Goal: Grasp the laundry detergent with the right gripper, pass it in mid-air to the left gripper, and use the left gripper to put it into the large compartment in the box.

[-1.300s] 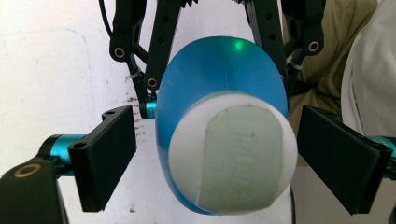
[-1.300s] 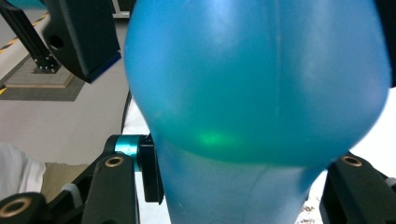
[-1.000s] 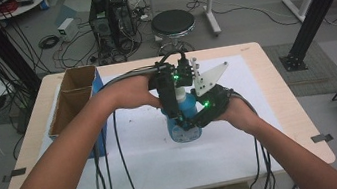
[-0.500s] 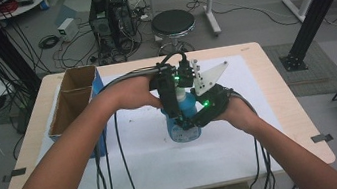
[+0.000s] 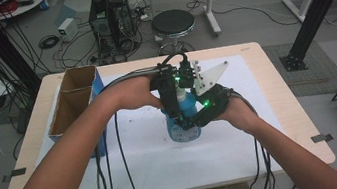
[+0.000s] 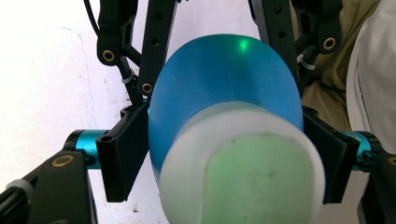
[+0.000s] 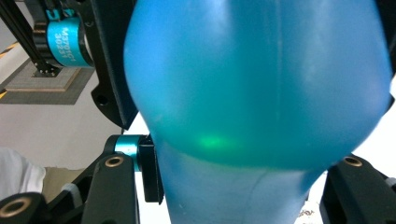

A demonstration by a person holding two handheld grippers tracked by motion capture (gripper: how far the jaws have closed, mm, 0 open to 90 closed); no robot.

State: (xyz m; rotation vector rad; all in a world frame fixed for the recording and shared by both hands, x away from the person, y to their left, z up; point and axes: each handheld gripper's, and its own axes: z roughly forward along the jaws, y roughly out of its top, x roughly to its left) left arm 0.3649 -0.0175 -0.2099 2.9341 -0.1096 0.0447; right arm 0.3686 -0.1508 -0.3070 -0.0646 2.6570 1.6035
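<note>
A blue bottle with a white cap stands upright on the white sheet in the middle of the table. My left gripper comes down from above and is shut on the bottle's top; in the left gripper view its jaws press against both sides just below the cap. My right gripper reaches in from the right and is shut on the bottle's lower body. In the right gripper view the blue body sits between its jaws. Both hands hold their grippers close together.
An open cardboard box with a blue side stands at the table's left edge. Black cables trail from the grippers over the front edge. A stool and computer cases stand beyond the far edge.
</note>
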